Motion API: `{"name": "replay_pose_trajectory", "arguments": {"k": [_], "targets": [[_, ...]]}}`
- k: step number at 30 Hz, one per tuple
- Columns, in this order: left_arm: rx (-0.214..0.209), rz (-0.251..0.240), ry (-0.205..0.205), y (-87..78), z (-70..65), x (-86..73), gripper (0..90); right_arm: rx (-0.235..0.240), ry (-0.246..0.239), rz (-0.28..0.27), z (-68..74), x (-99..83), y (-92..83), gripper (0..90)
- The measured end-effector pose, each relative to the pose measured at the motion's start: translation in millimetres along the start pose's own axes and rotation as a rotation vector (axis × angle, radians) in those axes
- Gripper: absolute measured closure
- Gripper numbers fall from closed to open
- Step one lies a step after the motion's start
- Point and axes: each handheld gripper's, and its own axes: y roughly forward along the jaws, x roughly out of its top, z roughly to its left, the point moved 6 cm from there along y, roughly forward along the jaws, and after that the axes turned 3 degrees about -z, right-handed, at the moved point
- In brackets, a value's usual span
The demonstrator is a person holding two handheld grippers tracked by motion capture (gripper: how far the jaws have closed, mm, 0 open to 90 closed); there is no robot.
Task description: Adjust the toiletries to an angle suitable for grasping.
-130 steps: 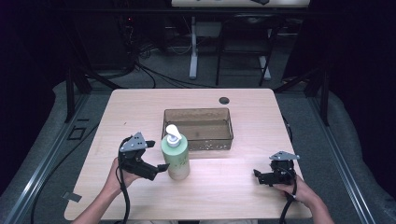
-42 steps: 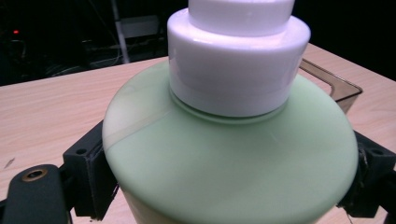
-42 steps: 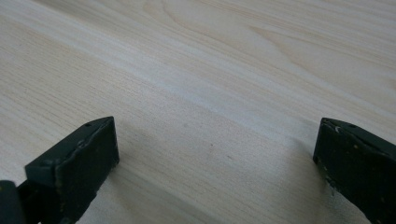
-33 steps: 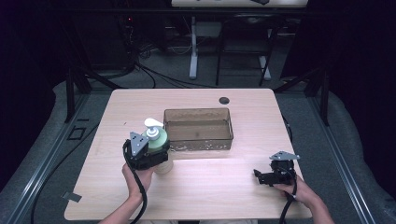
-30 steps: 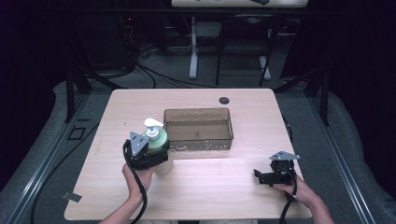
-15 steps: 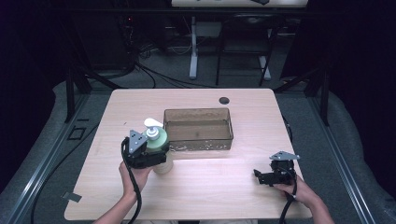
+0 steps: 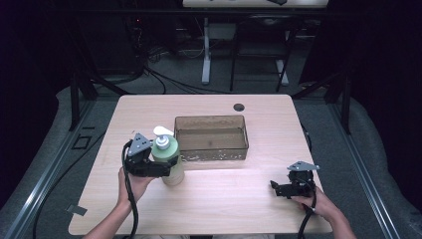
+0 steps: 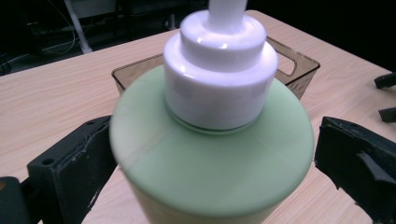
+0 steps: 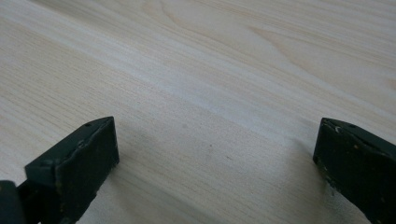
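Soap bottle, green with a white pump, stands upright on the table, just left of the near-left corner of the brown bin and near or against it; contact cannot be told. In the left gripper view the bottle sits between the two black jaws, its white pump collar in the middle, with the bin behind it. The left gripper, held in the person's left hand, reaches around the bottle from the left at mid-height. Its jaws have just been opening and now stand spread: the right one is clear of the bottle's side with a gap showing, while the left one sits close to the other side, and whether it touches cannot be told. The right gripper rests on the table near the front right corner, well apart from bottle and bin, in the person's right hand. Its jaws point left across the wood and are spread wide with nothing between them, bare tabletop showing in the right gripper view.
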Motion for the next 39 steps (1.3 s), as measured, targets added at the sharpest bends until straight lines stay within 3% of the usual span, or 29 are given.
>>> {"name": "replay_pose_trajectory", "arguments": {"k": [2,3,4,9,14,17,18,19,20,21,23,25,26,29,30,31,34,39], "targets": [[-0.038,0.017,-0.002,-4.6,4.4,3.0,0.0,0.000,0.000,0.000,0.0,0.0,0.0,0.0],[-0.038,0.017,-0.002,-4.6,4.4,3.0,0.0,0.000,0.000,0.000,0.0,0.0,0.0,0.0],[-0.073,0.038,-0.003,-7.4,7.4,4.6,0.0,0.001,0.000,-0.001,0.0,0.1,0.1,0.0],[-0.118,0.069,0.011,-14.0,11.8,8.3,0.0,0.002,-0.003,0.001,-0.3,0.1,0.0,0.0],[-0.179,0.117,0.098,-23.5,15.7,14.1,0.1,0.004,-0.004,0.002,-0.3,0.1,0.1,0.0],[-0.206,0.138,0.105,-26.0,17.1,16.4,0.0,0.004,-0.003,0.001,-0.2,0.1,0.1,0.0],[-0.234,0.141,0.113,-27.5,17.2,18.1,0.1,0.004,-0.003,0.001,-0.2,0.1,0.1,0.0],[-0.252,0.156,0.120,-28.7,17.1,19.4,0.0,0.004,-0.004,0.002,-0.3,0.1,0.1,0.0],[-0.300,0.208,0.133,-31.1,17.2,21.3,0.0,0.004,-0.003,0.001,-0.2,0.1,0.1,0.0],[-0.300,0.208,0.133,-31.1,17.2,21.3,0.0,0.004,-0.003,0.001,-0.2,0.1,0.1,0.0],[-0.325,0.278,0.159,-34.2,19.7,24.8,0.0,0.004,-0.004,0.002,-0.3,0.1,0.1,0.0],[-0.331,0.291,0.168,-35.3,21.1,26.3,0.0,0.004,-0.004,0.001,-0.2,0.1,0.1,0.0],[-0.364,0.314,0.189,-37.8,22.9,29.6,0.0,0.004,-0.004,0.001,-0.2,0.1,0.1,0.0],[-0.392,0.337,0.217,-39.7,23.5,33.1,0.0,0.004,-0.004,0.002,-0.3,0.1,0.1,0.0],[-0.403,0.350,0.253,-41.3,23.8,37.6,0.0,0.004,-0.004,0.002,-0.3,0.1,0.1,0.0],[-0.403,0.350,0.253,-41.3,23.8,37.6,0.0,0.004,-0.004,0.002,-0.3,0.1,0.1,0.0],[-0.405,0.383,0.333,-42.3,23.7,46.8,0.0,0.004,-0.003,0.001,-0.3,0.2,0.2,0.0],[-0.412,0.420,0.380,-42.4,24.0,58.0,0.0,0.004,-0.003,0.005,-0.3,0.1,-0.1,0.0]]}}
